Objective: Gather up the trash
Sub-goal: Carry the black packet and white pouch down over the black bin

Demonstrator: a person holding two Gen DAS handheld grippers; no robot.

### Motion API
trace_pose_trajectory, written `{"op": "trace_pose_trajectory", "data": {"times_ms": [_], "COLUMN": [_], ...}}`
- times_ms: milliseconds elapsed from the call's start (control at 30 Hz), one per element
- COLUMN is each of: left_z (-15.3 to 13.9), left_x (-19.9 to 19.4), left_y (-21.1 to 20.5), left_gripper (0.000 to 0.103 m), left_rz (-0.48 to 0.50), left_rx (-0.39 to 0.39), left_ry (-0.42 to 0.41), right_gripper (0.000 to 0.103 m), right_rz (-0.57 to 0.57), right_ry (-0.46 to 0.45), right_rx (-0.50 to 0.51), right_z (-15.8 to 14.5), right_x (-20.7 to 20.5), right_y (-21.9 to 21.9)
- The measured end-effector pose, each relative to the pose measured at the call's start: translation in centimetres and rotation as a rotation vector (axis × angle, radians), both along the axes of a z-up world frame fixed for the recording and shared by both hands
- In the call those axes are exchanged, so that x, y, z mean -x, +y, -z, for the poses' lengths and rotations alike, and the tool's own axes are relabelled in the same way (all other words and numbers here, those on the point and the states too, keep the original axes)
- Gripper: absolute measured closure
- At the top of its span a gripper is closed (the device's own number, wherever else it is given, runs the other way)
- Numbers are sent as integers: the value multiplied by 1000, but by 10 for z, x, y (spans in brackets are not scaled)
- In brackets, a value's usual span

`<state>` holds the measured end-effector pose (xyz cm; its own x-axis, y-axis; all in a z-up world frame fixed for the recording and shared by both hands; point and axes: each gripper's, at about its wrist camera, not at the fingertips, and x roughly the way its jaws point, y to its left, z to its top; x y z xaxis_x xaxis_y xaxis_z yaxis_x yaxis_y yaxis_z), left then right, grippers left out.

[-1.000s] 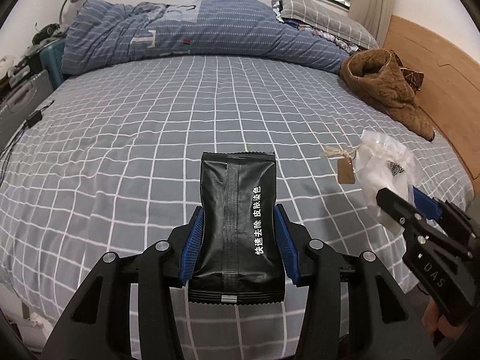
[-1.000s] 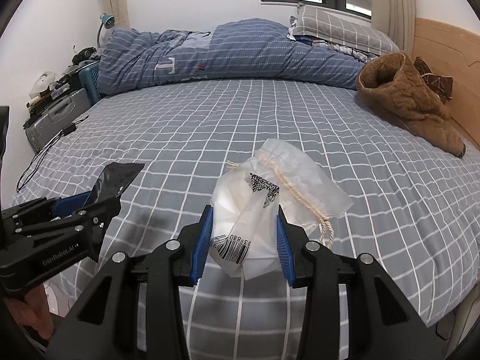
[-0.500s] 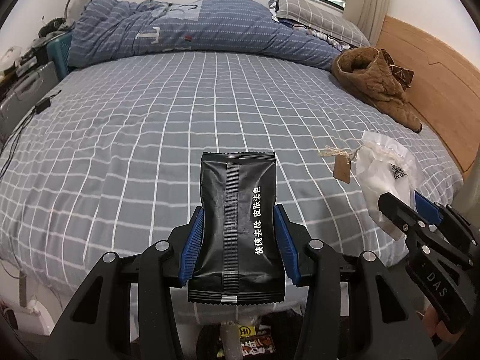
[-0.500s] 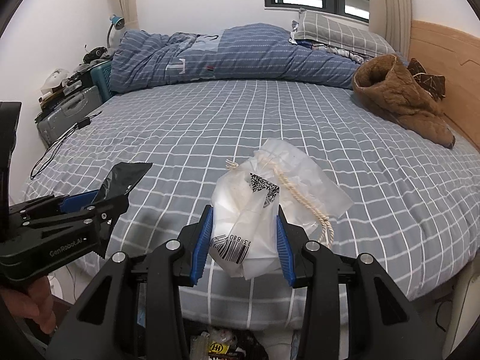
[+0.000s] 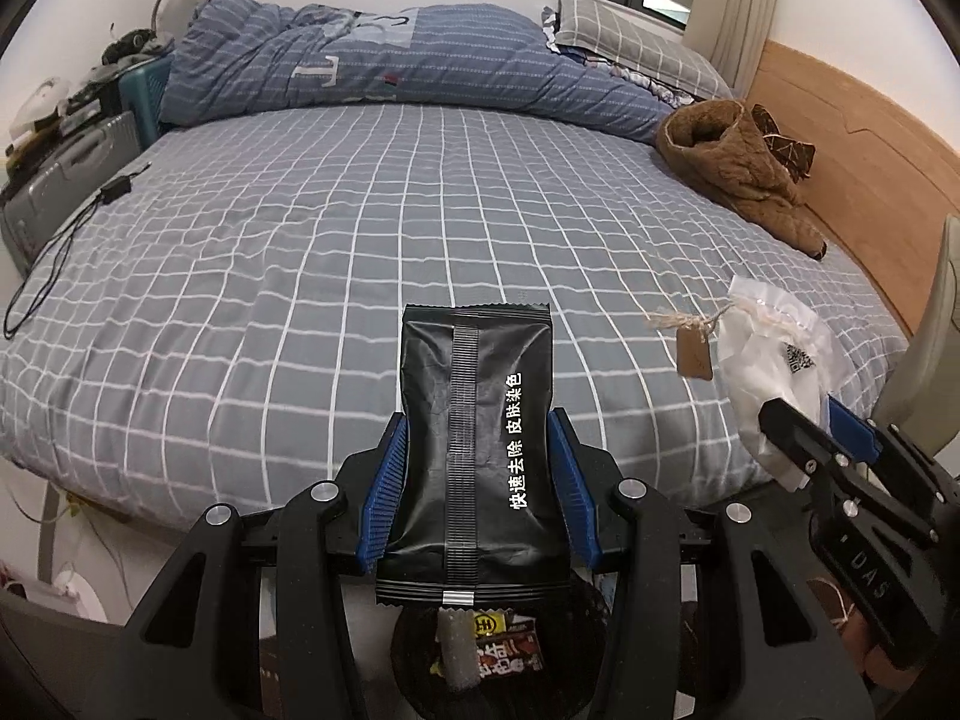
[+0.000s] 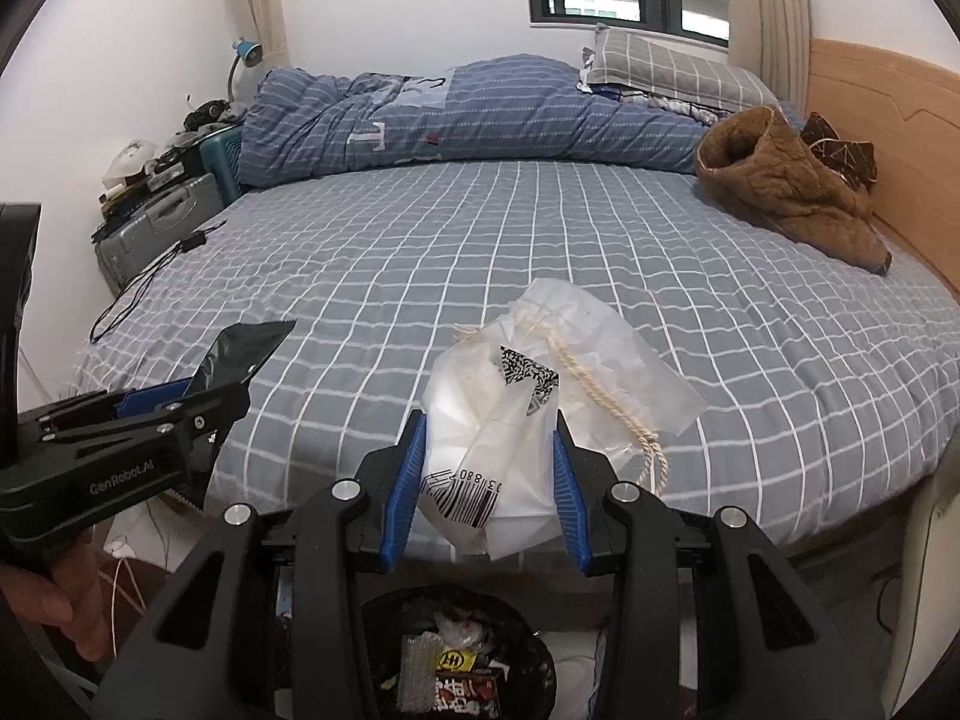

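Observation:
My left gripper [image 5: 477, 468] is shut on a black foil packet [image 5: 474, 420] with white Chinese print, held upright past the bed's front edge. My right gripper [image 6: 489, 468] is shut on a crumpled clear plastic bag [image 6: 516, 420] with a barcode, a cord and a brown tag [image 5: 693, 354]. A black trash bin [image 6: 462, 654] with wrappers inside stands on the floor below both grippers; it also shows in the left wrist view [image 5: 498, 654]. Each gripper shows in the other's view: the right one [image 5: 840, 480], the left one [image 6: 150, 420].
The bed [image 5: 360, 228] has a grey checked sheet, a blue duvet [image 5: 372, 60] at the back and a brown fleece garment [image 5: 738, 168] by the wooden headboard. A black cable [image 5: 66, 240] lies at the bed's left edge. A grey suitcase [image 6: 156, 228] stands at the left.
Both grippers have drawn back from over the bed to beyond its front edge, each still holding its item. The trash bin has come into view below them.

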<state>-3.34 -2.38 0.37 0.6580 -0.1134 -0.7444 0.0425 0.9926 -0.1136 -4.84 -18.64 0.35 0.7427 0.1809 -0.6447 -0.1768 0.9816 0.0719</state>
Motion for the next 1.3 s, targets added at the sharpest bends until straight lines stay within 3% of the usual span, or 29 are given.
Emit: {"op": "trace_pose_trajectory", "data": {"times_ms": [600,1300], "left_z": [16,53], "left_x": [75,107], "left_y": [-6,10], "left_gripper": [57,57], "left_rz": [16,-16], "left_rx": [-27,-42], "left_ry": [52,133], "right_gripper": [65,65], "right_rz": [-12,-18], "right_ry": [28,130], "right_rx": [30,72], "right_z": [5,48], "right_x": [66,95], "right_y": [2,-4]}}
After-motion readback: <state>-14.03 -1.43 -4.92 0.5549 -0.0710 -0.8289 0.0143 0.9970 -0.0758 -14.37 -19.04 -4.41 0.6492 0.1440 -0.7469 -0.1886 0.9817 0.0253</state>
